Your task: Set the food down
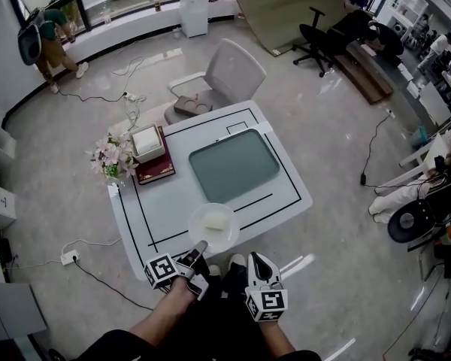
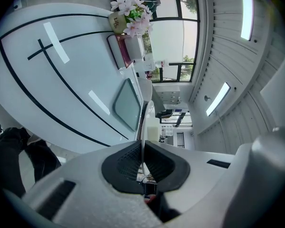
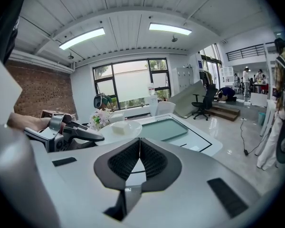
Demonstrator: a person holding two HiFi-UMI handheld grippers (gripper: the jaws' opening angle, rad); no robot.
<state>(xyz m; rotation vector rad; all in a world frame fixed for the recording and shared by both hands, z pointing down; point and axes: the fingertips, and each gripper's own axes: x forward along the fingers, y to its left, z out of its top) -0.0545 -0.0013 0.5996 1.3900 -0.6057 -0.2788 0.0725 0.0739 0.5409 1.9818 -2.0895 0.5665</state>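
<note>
We see right gripper (image 3: 139,146) nearest, jaws together, nothing in them. Left gripper (image 1: 201,247) is clamped on the plate (image 1: 199,218) rim. Food (image 1: 216,220) block sits on the plate, over the table's (image 1: 173,201) near edge.

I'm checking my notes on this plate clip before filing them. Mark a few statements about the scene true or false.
1. The left hand-held gripper is shut on the rim of the plate. True.
2. The right hand-held gripper also grips the plate. False: its jaws are shut on nothing, clear of the plate.
3. A pale block of food lies on the plate. True.
4. The flowers stand on the grey mat. False: they stand at the table's left edge beside the red book.
</note>
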